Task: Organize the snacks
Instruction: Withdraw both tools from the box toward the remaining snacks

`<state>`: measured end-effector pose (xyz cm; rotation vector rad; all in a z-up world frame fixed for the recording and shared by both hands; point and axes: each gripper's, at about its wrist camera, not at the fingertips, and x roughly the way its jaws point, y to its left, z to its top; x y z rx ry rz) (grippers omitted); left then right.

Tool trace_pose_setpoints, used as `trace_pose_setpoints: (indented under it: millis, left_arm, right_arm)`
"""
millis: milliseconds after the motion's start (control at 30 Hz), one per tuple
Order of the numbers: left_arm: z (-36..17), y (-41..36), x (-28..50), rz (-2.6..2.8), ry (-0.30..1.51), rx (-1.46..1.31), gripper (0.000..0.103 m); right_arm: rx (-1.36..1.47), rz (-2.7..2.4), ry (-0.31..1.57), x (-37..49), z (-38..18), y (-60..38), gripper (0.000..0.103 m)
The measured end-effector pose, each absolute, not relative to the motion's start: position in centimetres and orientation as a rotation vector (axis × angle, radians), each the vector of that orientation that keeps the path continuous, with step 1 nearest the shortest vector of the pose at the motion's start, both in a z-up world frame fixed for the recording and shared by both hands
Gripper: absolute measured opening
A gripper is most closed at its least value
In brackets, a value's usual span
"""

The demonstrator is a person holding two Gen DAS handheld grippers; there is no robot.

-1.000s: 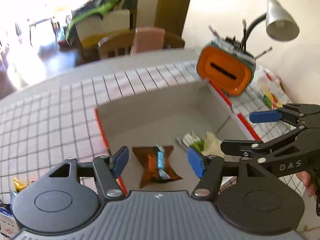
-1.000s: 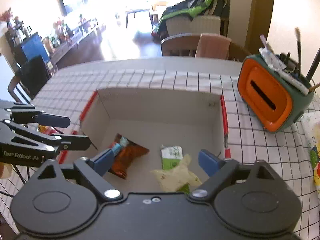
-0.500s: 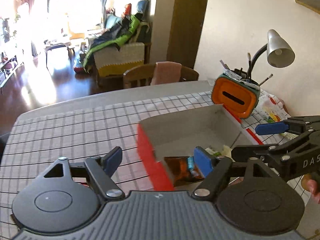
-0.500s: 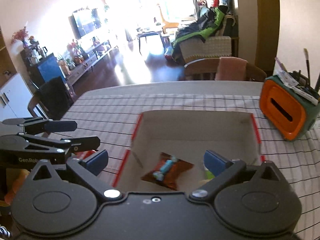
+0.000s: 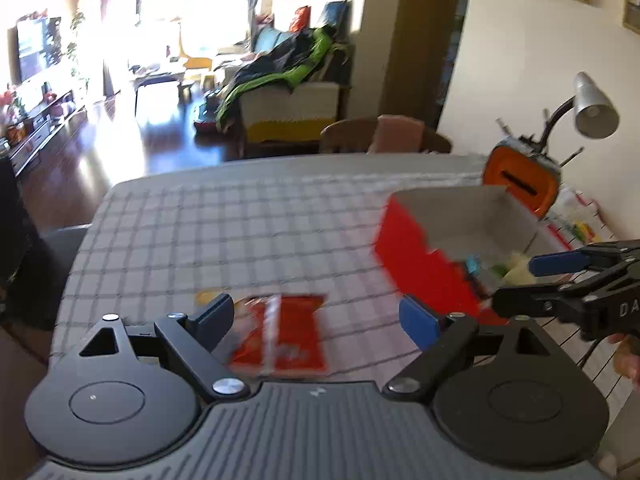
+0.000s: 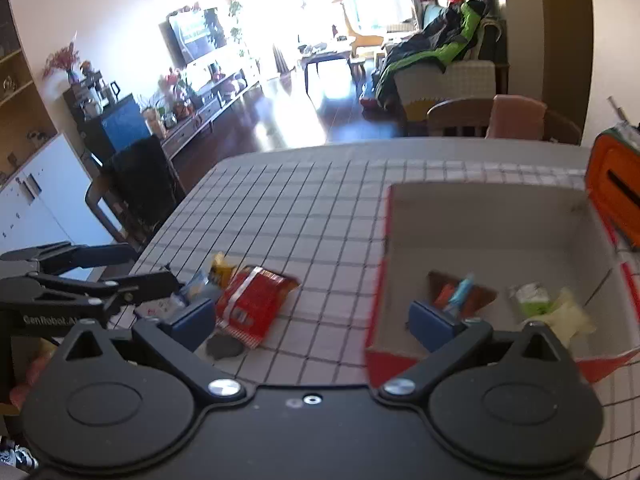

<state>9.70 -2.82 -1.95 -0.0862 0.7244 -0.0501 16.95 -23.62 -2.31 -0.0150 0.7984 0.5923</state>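
Between the spread fingers of the left tool (image 5: 316, 318), a red snack packet (image 5: 282, 340) lies flat on the checked counter (image 5: 240, 232), ungripped. At two o'clock from it stands the red-sided box (image 5: 420, 252), holding a brown packet (image 6: 460, 294) and a green-and-pale packet (image 6: 552, 312) side by side. The right tool (image 6: 310, 320) hangs released too, one finger over the counter, the other over the box's near wall. At ten o'clock of the red packet sit a small yellow snack (image 6: 222, 266) and a blurred pale one (image 6: 192, 290). An orange holder (image 6: 616, 196) stands just beyond the box's far corner.
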Motion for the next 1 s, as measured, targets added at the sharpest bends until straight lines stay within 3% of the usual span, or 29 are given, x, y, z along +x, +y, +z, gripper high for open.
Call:
trace_pose_setpoints:
  millis: [533,1000]
  left_arm:
    - [-8.6,4.6,6.0,-0.049,0.888,-0.116,0.091]
    - [-13.7,7.3,8.4,0.021,1.043,-0.218,0.091]
  right_arm:
    - [-0.072,0.546,0.872,14.5,-6.8,-15.6,0.103]
    - [-0.073,0.461,0.980,20.3,-10.8,-9.0,0.103]
